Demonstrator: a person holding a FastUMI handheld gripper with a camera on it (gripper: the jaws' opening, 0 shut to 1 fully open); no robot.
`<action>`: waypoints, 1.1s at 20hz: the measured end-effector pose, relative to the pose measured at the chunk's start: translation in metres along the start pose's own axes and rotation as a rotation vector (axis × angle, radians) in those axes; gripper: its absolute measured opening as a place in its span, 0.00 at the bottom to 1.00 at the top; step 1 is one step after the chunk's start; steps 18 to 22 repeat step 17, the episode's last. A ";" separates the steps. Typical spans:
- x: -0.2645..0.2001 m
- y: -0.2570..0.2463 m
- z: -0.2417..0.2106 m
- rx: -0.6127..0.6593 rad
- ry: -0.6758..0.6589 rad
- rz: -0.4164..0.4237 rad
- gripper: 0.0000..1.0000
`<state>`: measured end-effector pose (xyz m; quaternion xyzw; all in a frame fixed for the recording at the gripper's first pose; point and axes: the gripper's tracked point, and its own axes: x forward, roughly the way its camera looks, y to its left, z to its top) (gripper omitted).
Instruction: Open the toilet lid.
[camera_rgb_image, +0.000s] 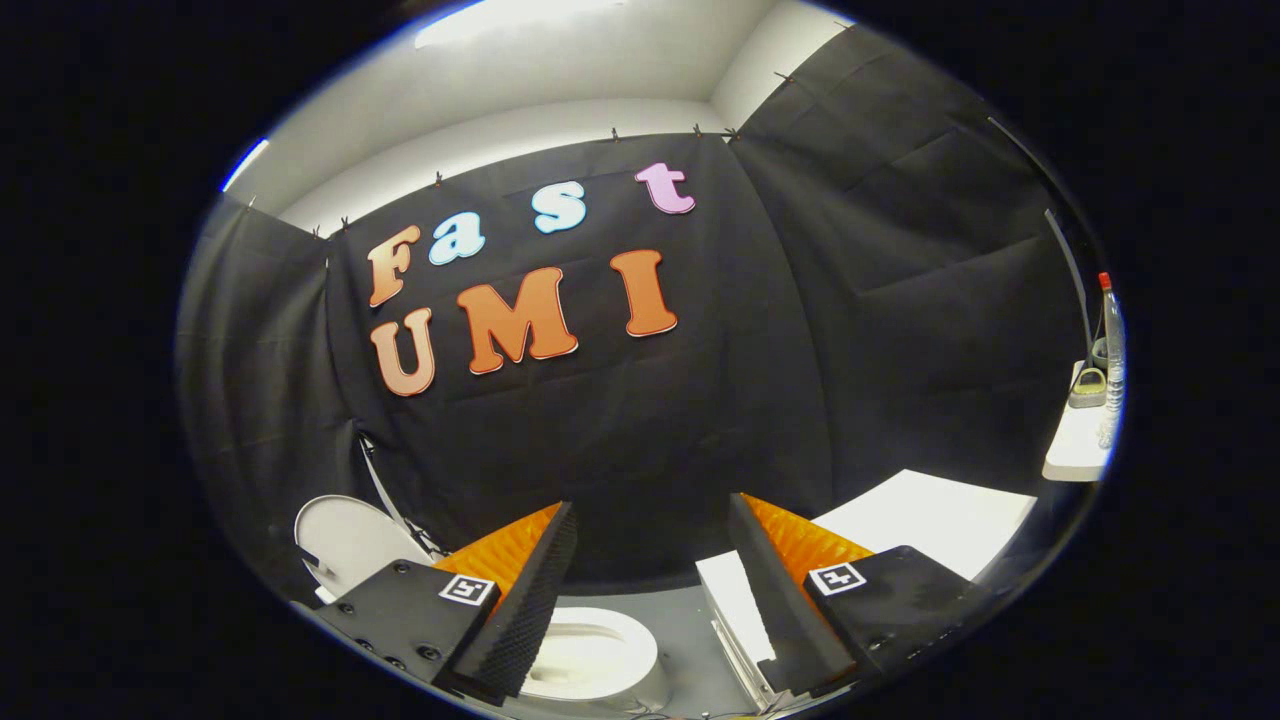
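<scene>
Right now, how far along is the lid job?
It looks done: the toilet lid stands raised beside the booth wall, and the open toilet bowl shows below, between the fingers. In hand: nothing; the gripper is open, its fingers apart and touching neither. Left: probably only backing away.

Light comes from a bright ceiling strip (520, 18) overhead, blown out to glare, and the pale upper walls catch it evenly. The black cloth wall (620, 400) soaks it up, showing only soft folds. Straight lines bow hard toward the rim, where a thin blue fringe shows; the near gripper (650, 590), fingers spread apart, stays sharp.
</scene>
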<state>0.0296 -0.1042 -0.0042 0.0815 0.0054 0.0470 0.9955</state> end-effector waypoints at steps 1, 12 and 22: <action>0.000 -0.001 -0.001 0.002 0.001 -0.001 0.98; -0.003 -0.001 0.003 0.002 -0.005 -0.006 0.98; -0.003 -0.002 0.003 0.011 -0.006 -0.013 0.98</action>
